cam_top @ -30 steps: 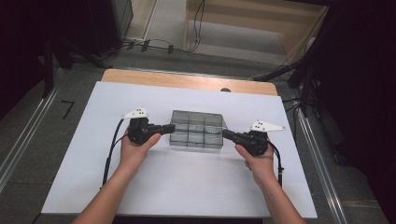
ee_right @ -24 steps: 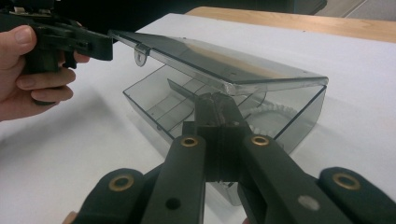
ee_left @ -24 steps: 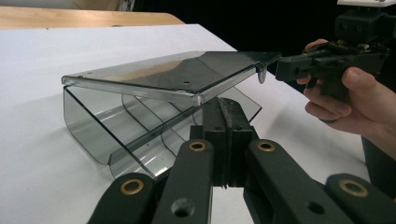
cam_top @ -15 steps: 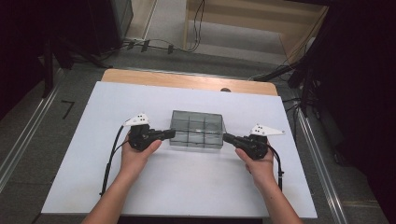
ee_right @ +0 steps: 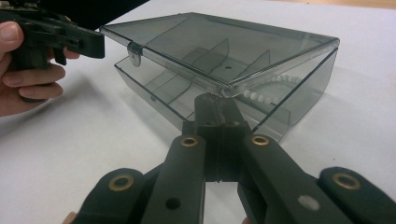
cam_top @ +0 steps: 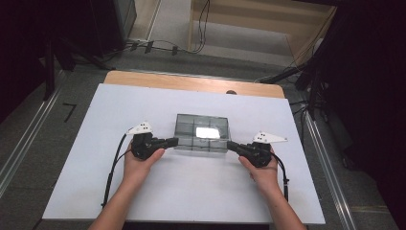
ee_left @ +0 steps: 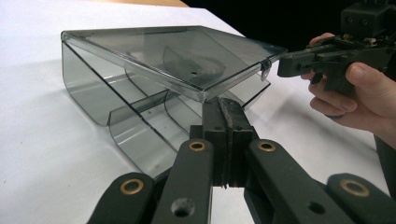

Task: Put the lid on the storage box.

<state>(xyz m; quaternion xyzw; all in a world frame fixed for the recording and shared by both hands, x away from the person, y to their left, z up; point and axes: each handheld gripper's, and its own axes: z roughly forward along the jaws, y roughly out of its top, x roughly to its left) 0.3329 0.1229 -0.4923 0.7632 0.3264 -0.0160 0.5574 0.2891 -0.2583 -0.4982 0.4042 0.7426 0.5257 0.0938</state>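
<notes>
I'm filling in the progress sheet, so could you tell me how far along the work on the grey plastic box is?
Done: both tools have reached the smoky plastic box, the left tool at its left end and the right tool at its right, both with jaws shut. In hand: the tips sit under the lid's corners, and the lid is raised at the front, its latch free. Left: probably swinging the lid fully open; the compartments look mostly bare.
</notes>
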